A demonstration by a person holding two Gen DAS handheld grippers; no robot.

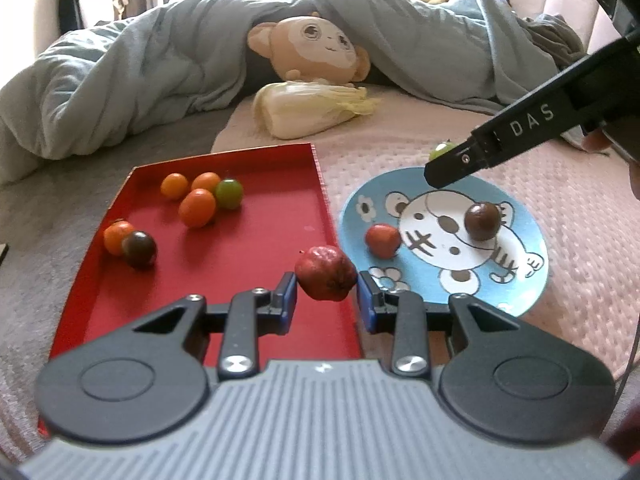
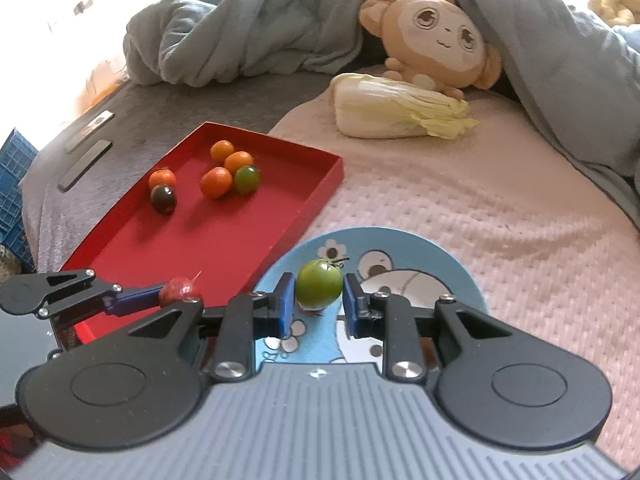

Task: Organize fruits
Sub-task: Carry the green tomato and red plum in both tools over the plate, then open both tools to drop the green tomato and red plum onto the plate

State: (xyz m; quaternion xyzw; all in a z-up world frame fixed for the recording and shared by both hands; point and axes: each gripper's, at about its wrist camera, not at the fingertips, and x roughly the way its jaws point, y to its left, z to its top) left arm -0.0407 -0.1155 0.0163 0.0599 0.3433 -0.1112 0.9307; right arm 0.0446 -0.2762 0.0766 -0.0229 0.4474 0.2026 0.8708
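While the left gripper (image 1: 326, 294) holds a wrinkled red fruit (image 1: 326, 273) between its blue pads over the red tray's (image 1: 256, 216) right edge, the right gripper (image 2: 315, 300) clamps a green tomato (image 2: 319, 289) above the blue plate (image 2: 452, 264).

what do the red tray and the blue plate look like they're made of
Red tray: probably cardboard with a matte finish; thin folded walls and no glare.
Blue plate: looks like smooth, slightly glossy plastic or melamine with a printed cartoon, but ceramic can't be ruled out.
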